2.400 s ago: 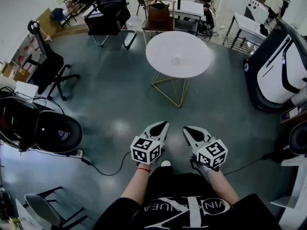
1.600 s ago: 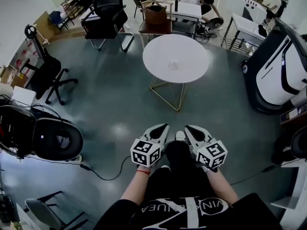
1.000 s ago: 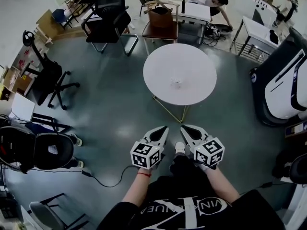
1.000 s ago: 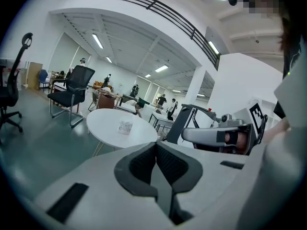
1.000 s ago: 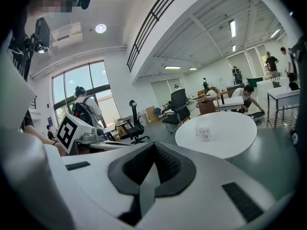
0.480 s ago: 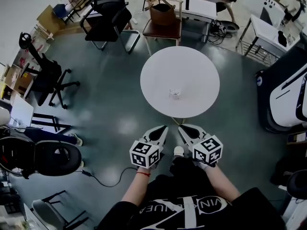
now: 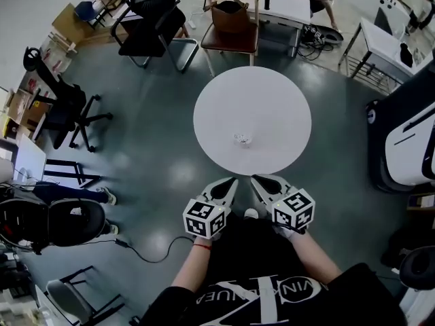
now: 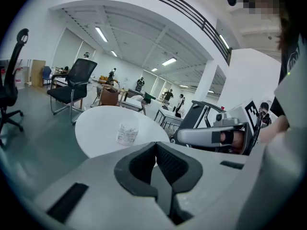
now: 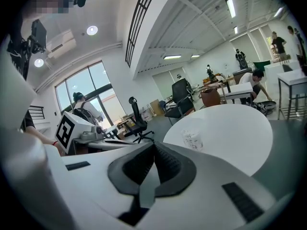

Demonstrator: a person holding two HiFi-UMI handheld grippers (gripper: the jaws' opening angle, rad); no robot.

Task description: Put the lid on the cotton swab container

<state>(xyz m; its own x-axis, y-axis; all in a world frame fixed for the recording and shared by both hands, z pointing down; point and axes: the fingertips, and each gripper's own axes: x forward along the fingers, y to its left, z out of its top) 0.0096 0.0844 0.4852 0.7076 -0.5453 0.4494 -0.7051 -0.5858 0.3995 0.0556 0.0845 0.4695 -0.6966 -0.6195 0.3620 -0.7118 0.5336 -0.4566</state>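
**A:** What are the claws doing, nearest to us?

**B:** The left gripper (image 7: 230, 182) is riding low in front of the person with its jaws pressed together on nothing. The right gripper (image 7: 258, 179) is doing the same just beside it. Neither is touching anything.

**A:** And the target?

**B:** The cotton swab container (image 7: 242, 138) is standing upright and alone on the round white table (image 7: 279, 94), towards the near rim. I'm not making out a separate lid in any view.

**A:** So what are you worrying about?

**B:** Arriving with the jaws shut. A blunt closed tip nudging that small, light-looking pot would likely be sending it skidding or tipping on the smooth top. The person is also standing close, so a knee bumping the table could be shaking it.

**A:** Farther back?

**B:** A brown chair (image 7: 230, 29) is sitting behind the table, well apart and no threat.
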